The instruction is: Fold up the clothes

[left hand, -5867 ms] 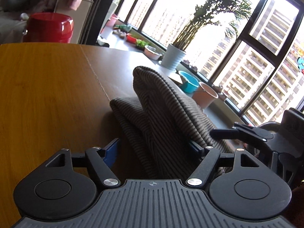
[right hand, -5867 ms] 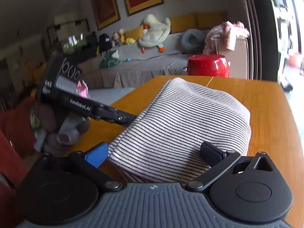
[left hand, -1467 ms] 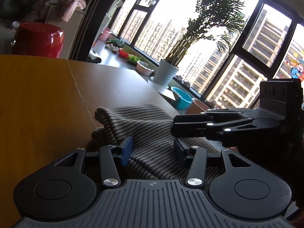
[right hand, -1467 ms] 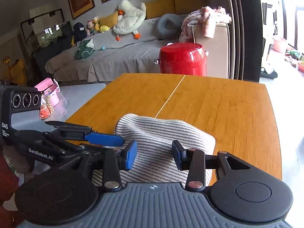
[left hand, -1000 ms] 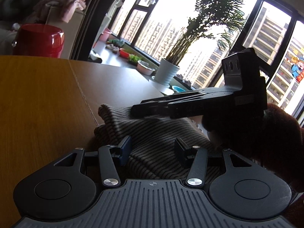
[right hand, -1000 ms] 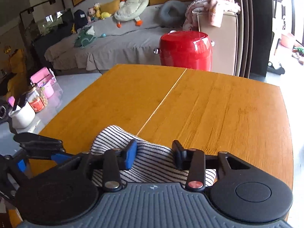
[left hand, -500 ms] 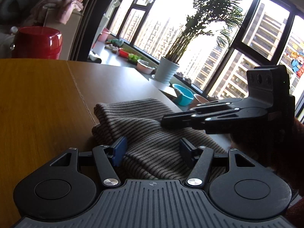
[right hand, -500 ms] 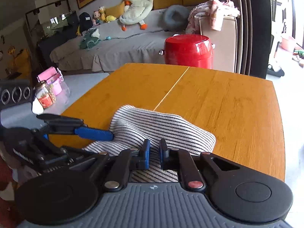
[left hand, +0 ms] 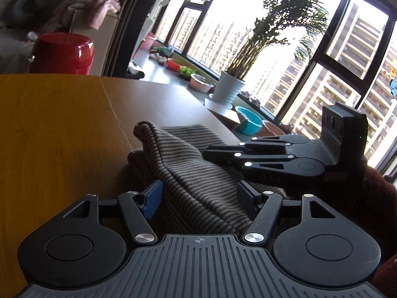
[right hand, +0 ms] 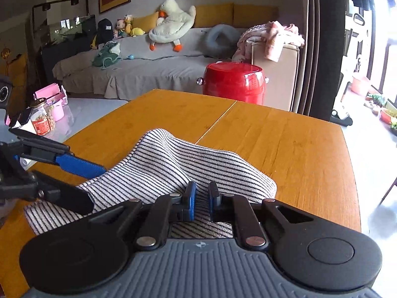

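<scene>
Now we hold the striped garment (right hand: 173, 168), bunched on the table (right hand: 285, 144), with our right gripper (right hand: 199, 198) jaws nearly together, pinching a fold between them, while our left gripper (left hand: 199, 196) jaws stand spread either side of a ridge, apparently ready to take it.

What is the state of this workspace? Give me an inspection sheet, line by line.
Surface: wooden table with a centre seam, bare apart from the garment.
Job's things: one striped knit garment, bunched near the table's near edge.
Clutter: nothing seen on the table.
Grippers: right tool nearly shut, pinching a fold of the garment; left tool open, fingers either side of the cloth.
Cables: nothing seen.
Surroundings: red drum stool beyond the far edge, sofa with a plush duck, a jar on a side table, potted palm at the window.
</scene>
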`<state>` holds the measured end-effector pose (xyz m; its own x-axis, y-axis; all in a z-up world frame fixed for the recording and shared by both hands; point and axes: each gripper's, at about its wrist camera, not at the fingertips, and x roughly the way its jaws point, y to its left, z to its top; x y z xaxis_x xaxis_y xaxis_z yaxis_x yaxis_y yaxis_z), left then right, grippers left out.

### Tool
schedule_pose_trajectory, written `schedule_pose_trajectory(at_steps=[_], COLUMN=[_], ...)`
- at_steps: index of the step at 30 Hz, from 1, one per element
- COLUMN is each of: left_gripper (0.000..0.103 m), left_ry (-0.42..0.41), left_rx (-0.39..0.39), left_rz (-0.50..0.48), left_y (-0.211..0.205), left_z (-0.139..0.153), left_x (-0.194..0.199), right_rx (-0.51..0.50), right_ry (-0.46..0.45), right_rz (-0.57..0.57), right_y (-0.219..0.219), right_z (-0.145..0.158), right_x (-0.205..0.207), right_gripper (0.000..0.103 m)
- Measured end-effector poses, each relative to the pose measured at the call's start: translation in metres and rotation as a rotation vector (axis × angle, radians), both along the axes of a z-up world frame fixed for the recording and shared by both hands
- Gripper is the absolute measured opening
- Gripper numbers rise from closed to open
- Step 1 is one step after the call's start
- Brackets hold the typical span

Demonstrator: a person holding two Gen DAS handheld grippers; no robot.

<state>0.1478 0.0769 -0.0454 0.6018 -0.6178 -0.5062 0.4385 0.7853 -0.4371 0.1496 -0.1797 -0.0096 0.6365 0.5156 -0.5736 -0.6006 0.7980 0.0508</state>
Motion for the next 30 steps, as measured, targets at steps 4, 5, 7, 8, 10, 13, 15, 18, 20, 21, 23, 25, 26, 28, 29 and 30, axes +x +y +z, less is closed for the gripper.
schedule_pose_trajectory(at_steps=[4, 5, 7, 8, 10, 13, 15, 18, 20, 21, 23, 25, 26, 28, 29, 30], left_gripper=[0.073, 0.075, 0.078, 0.080, 0.080, 0.081, 0.081, 0.081, 0.082, 0.082, 0.082, 0.082, 0.082, 0.080, 0.080, 0.079], left_ry=[0.039, 0.048, 0.068, 0.077, 0.087, 0.088, 0.090, 0.091, 0.089, 0.088, 0.076, 0.054, 0.048, 0.054, 0.057, 0.064], left_rx=[0.012, 0.015, 0.020, 0.023, 0.028, 0.032, 0.035, 0.039, 0.046, 0.052, 0.075, 0.107, 0.118, 0.116, 0.115, 0.108], left_rz=[0.007, 0.008, 0.011, 0.013, 0.016, 0.019, 0.021, 0.025, 0.029, 0.031, 0.035, 0.037, 0.036, 0.031, 0.029, 0.029], left_y=[-0.001, -0.001, -0.002, -0.002, -0.003, -0.004, -0.004, -0.005, -0.005, -0.005, -0.006, -0.009, -0.009, -0.008, -0.007, -0.006], left_z=[-0.009, -0.011, -0.016, -0.018, -0.020, -0.020, -0.020, -0.019, -0.018, -0.017, -0.012, -0.006, -0.005, -0.006, -0.006, -0.007], left_x=[-0.001, -0.001, -0.002, -0.002, -0.002, -0.003, -0.003, -0.004, -0.005, -0.005, -0.008, -0.011, -0.015, -0.018, -0.019, -0.020], right_rx=[0.069, 0.103, 0.165, 0.185, 0.214, 0.263, 0.288, 0.304, 0.314, 0.319, 0.322, 0.330, 0.345, 0.366, 0.378, 0.397], right_ry=[-0.009, -0.010, -0.016, -0.014, 0.011, 0.090, 0.144, 0.192, 0.205, 0.210, 0.218, 0.223, 0.228, 0.237, 0.246, 0.259], right_rz=[-0.024, -0.029, -0.029, -0.028, -0.051, -0.102, -0.124, -0.139, -0.142, -0.143, -0.147, -0.156, -0.157, -0.152, -0.143, -0.125], right_y=[-0.013, -0.020, -0.033, -0.040, -0.053, -0.068, -0.075, -0.077, -0.075, -0.074, -0.071, -0.069, -0.070, -0.072, -0.072, -0.072], right_z=[0.012, 0.016, 0.022, 0.024, 0.021, 0.008, -0.003, -0.017, -0.024, -0.027, -0.032, -0.036, -0.038, -0.039, -0.039, -0.039], right_x=[-0.010, -0.014, -0.023, -0.026, -0.030, -0.030, -0.030, -0.031, -0.033, -0.034, -0.035, -0.036, -0.036, -0.036, -0.036, -0.037], right_gripper=[0.054, 0.095, 0.103, 0.103, 0.103, 0.103, 0.103, 0.103, 0.103, 0.103, 0.103, 0.103, 0.103, 0.103, 0.103, 0.103])
